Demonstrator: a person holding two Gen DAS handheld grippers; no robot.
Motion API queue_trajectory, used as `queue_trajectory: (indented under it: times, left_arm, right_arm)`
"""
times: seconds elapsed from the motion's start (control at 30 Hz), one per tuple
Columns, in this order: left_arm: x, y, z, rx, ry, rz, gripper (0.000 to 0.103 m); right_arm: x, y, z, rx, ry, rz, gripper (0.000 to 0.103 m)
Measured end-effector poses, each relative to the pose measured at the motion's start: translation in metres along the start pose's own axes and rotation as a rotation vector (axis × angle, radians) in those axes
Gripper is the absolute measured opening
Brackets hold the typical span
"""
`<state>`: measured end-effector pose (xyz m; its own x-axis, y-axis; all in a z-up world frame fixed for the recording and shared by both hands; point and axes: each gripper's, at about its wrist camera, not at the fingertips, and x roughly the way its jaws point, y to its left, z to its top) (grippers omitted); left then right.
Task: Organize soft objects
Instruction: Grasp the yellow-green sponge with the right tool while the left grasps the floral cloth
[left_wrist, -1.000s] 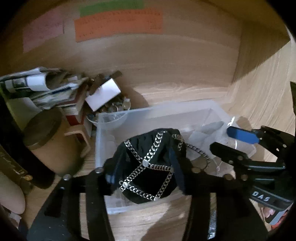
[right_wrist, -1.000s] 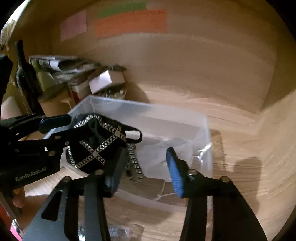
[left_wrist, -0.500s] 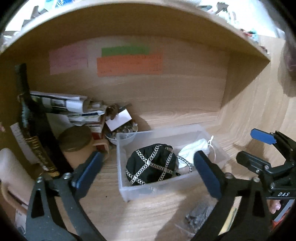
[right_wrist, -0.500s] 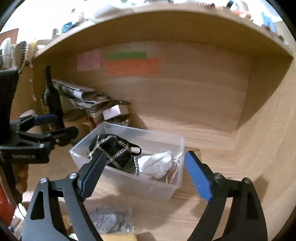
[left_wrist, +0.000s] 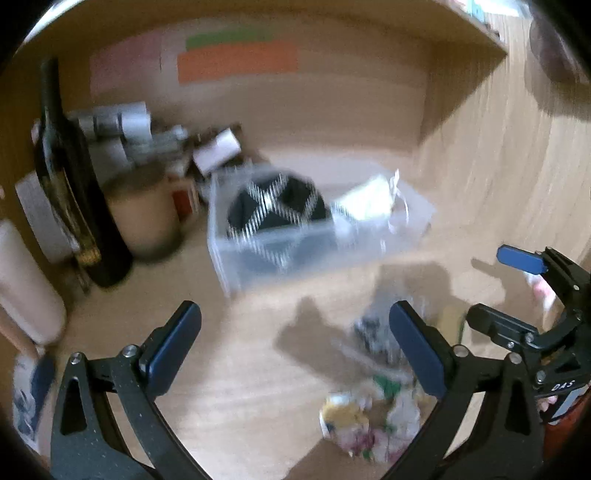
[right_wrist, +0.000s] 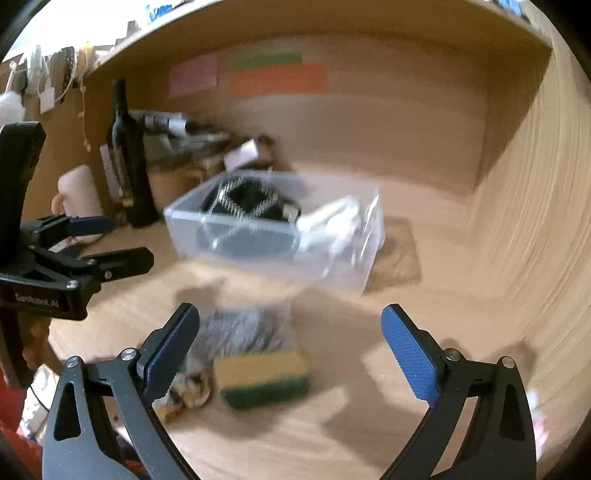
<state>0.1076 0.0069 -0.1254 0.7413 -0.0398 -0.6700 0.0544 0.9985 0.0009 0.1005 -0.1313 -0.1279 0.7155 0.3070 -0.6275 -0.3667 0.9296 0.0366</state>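
Observation:
A clear plastic bin (left_wrist: 258, 258) (right_wrist: 258, 258) stands on the wooden desk. In it lie a black pouch with silver chains (left_wrist: 277, 206) (right_wrist: 251, 201) and a white cloth bag (left_wrist: 369, 195) (right_wrist: 332, 218). My left gripper (left_wrist: 295, 350) is open and empty, pulled back from the bin. My right gripper (right_wrist: 291, 350) is open and empty above a yellow-green sponge (right_wrist: 262, 376) and a grey item in a clear bag (right_wrist: 240, 332). A colourful patterned cloth (left_wrist: 365, 424) lies near the front. Both views are blurred.
A dark bottle (left_wrist: 74, 184) (right_wrist: 125, 155), a round brown tin (left_wrist: 144, 218), stacked papers (left_wrist: 122, 125) and a small white box (left_wrist: 218, 151) crowd the left back corner. The wooden side wall (right_wrist: 535, 184) closes the right. The right gripper shows in the left view (left_wrist: 517, 295).
The left gripper let go of the black pouch into the bin and opened. Both grippers drew back and up from the bin toward the front of the desk.

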Motion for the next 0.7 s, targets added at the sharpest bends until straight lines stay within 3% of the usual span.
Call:
queue_trajectory:
  times: [0.3, 0.4, 0.5, 0.57, 0.7]
  left_arm:
    - [0.017, 0.001, -0.049, 0.002, 0.151, -0.03, 0.103]
    - [0.019, 0.0, -0.059, 0.001, 0.166, -0.034, 0.103]
    - [0.022, -0.002, -0.066, 0.003, 0.172, -0.039, 0.103]
    - [0.023, -0.003, -0.068, 0.006, 0.167, -0.039, 0.1]
    - [0.027, -0.003, -0.071, 0.017, 0.175, -0.03, 0.078]
  right_arm:
    - [0.023, 0.004, -0.03, 0.05, 0.112, 0.068, 0.098]
    - [0.027, 0.002, -0.033, 0.068, 0.124, 0.083, 0.086]
    - [0.031, 0.002, -0.034, 0.079, 0.139, 0.092, 0.065]
    - [0.03, 0.001, -0.035, 0.081, 0.134, 0.088, 0.064]
    - [0.021, -0.003, -0.035, 0.087, 0.104, 0.064, 0.062]
